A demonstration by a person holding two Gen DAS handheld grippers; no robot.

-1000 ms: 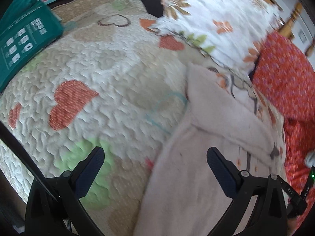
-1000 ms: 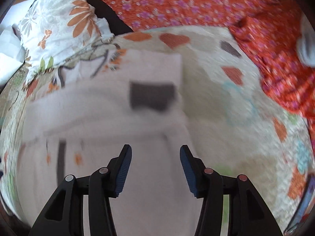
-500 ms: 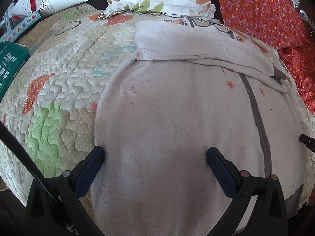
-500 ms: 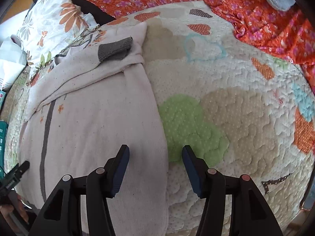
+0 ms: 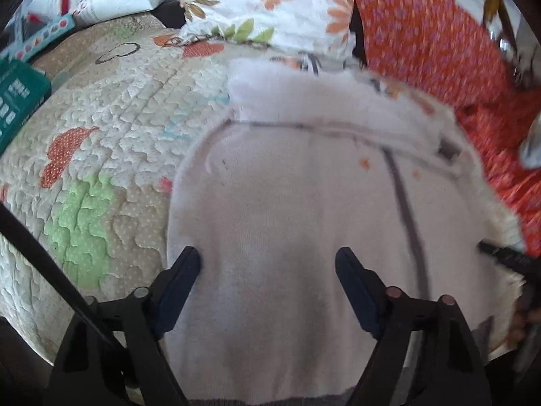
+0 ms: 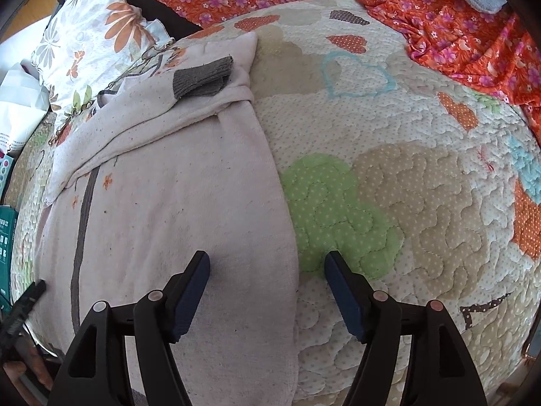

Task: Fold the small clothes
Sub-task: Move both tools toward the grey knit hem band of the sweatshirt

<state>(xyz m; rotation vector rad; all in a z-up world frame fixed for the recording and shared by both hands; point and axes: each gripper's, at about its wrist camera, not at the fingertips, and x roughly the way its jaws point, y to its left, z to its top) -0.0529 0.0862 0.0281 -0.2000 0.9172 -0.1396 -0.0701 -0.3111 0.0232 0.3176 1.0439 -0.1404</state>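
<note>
Here your pale pink sweater (image 5: 287,209) lies flat on the quilted bedspread (image 5: 101,135), its sleeves folded across the top, 1 grey cuff (image 6: 203,77) lying on them. Your left tongs (image 5: 267,264) hang over the sweater's lower body, jaws closing but apart, nothing pinched between the pads. Your right tongs (image 6: 267,267) straddle the sweater's right edge: the left pad is over the knit, the right pad over the green patch (image 6: 338,209) of the quilt, jaws opening and gripping nothing. A floral pillow (image 6: 91,34) and orange flowered fabric (image 6: 456,34) lie beyond the sweater.
</note>
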